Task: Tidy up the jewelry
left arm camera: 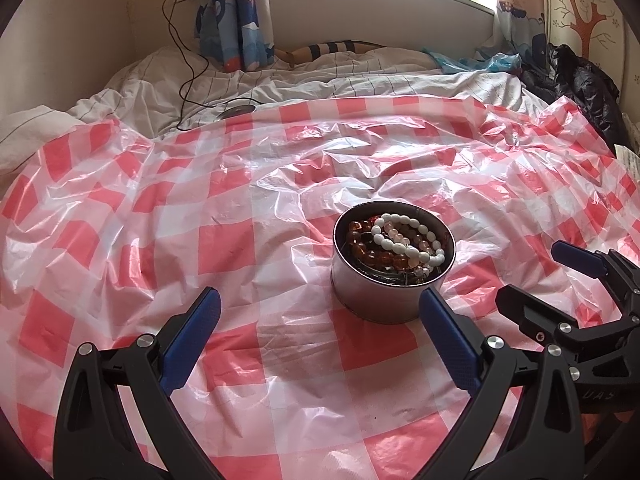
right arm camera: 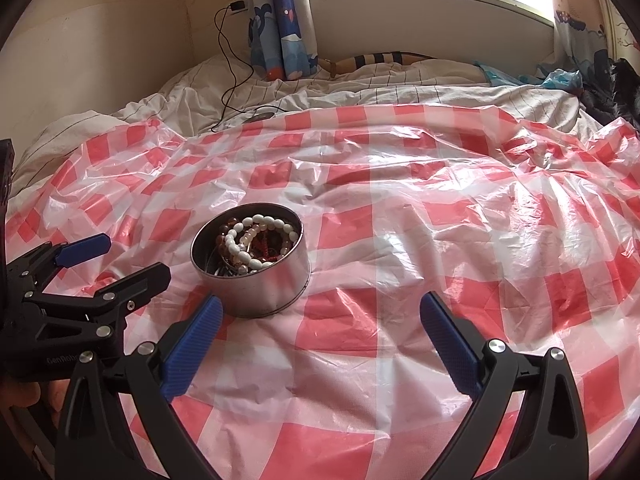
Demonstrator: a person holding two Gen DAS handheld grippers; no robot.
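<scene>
A round metal tin point(left arm camera: 372, 300) stands on the red-and-white checked plastic sheet point(left arm camera: 160, 240). It holds several bead bracelets: a white one point(left arm camera: 400, 240) on top and amber beads point(left arm camera: 362, 246) beneath. My left gripper point(left arm camera: 320, 302) is open and empty just in front of the tin, its right pad close to the tin's wall. My right gripper point(left arm camera: 528, 274) is open to the tin's right. In the right wrist view the tin point(right arm camera: 272, 292) sits front left with the white bracelet point(right arm camera: 256, 240) inside. The right gripper point(right arm camera: 320, 306) is open and empty. The left gripper point(right arm camera: 138, 256) shows at the left edge.
The sheet point(right arm camera: 440, 220) covers a bed with a rumpled white striped duvet point(left arm camera: 320, 76) behind it. A black charger cable point(left arm camera: 188, 80) runs from the wall onto the bed. A dark jacket point(left arm camera: 580, 84) and a blue plastic bag point(left arm camera: 480, 62) lie at the back right below the window.
</scene>
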